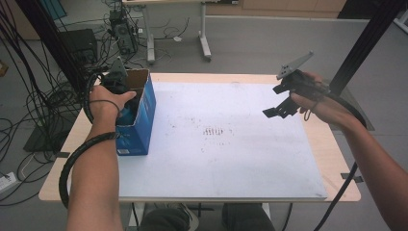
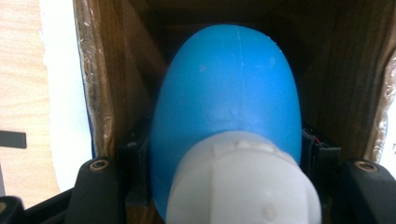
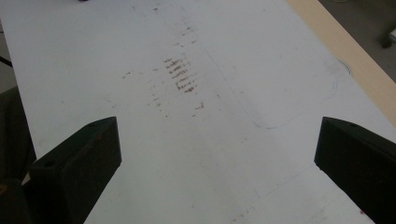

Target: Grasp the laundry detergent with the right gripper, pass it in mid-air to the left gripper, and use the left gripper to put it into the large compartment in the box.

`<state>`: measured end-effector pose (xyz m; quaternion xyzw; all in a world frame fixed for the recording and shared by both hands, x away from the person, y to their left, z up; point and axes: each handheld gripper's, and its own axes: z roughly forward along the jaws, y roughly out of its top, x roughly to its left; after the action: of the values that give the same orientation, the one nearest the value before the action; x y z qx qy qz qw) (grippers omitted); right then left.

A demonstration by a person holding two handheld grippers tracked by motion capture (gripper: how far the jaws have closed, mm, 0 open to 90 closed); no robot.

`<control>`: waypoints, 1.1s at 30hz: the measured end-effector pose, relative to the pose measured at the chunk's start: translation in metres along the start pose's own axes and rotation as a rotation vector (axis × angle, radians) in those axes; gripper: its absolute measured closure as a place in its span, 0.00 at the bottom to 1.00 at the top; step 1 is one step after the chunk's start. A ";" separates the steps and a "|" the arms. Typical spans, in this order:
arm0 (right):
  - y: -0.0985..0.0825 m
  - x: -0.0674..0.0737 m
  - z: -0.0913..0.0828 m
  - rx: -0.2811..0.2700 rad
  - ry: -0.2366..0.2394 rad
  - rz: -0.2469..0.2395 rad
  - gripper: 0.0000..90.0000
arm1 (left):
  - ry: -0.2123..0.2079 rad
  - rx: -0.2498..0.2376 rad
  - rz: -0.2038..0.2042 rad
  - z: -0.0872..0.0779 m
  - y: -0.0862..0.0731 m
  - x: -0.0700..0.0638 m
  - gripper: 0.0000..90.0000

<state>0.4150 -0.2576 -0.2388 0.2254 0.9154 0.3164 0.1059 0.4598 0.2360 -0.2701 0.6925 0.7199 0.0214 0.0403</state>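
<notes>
A blue cardboard box (image 1: pixel 140 122) with its top open stands at the table's left. My left gripper (image 1: pixel 126 107) reaches down into it from above, the hand on top. In the left gripper view, the left gripper (image 2: pixel 226 156) is shut on a blue plastic bottle (image 2: pixel 229 84) with a white cap (image 2: pixel 243 182). The pads press the bottle's sides just above the cap, and the bottle points into the box between its brown inner walls (image 2: pixel 116 84). My right gripper (image 1: pixel 279 108) hangs open over the table's right side, and the right gripper (image 3: pixel 217 158) has nothing between its jaws.
A white board (image 1: pixel 240 163) covers most of the wooden table (image 1: pixel 337 163), with brown scuff marks (image 1: pixel 214 131) near its middle. Cables (image 1: pixel 29 106) and black frame posts (image 1: pixel 365 38) stand to the left and right of the table. Another table's legs (image 1: pixel 204 33) are behind.
</notes>
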 end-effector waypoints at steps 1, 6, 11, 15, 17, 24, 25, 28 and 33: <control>0.000 0.000 0.000 0.000 0.001 0.000 0.01 | 0.001 0.000 0.000 0.000 0.000 0.000 0.41; 0.000 0.000 0.000 0.002 0.002 -0.002 0.01 | 0.002 0.000 0.001 0.000 0.000 -0.001 0.41; 0.001 0.000 -0.001 -0.001 0.001 -0.006 0.01 | 0.003 0.000 0.001 0.000 0.000 0.000 0.41; 0.000 0.000 -0.001 0.001 0.000 -0.003 0.01 | 0.004 -0.002 0.001 0.000 0.000 -0.001 0.41; -0.001 0.000 -0.001 0.001 0.000 -0.003 0.01 | 0.004 -0.003 0.000 0.000 0.000 -0.001 0.41; -0.001 -0.001 -0.003 0.000 -0.004 -0.002 0.01 | 0.007 -0.002 0.004 0.000 0.000 -0.002 0.41; -0.001 -0.001 -0.003 0.002 -0.004 -0.004 0.01 | 0.007 -0.002 0.003 0.000 0.000 -0.002 0.41; 0.000 0.000 -0.003 0.003 -0.003 -0.007 0.01 | 0.004 -0.002 0.003 0.000 0.000 -0.001 0.41; 0.000 0.000 -0.002 0.006 -0.003 -0.008 0.01 | 0.004 -0.002 0.002 0.000 0.000 -0.001 0.41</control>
<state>0.4141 -0.2584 -0.2368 0.2226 0.9170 0.3130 0.1077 0.4599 0.2349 -0.2704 0.6932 0.7193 0.0237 0.0397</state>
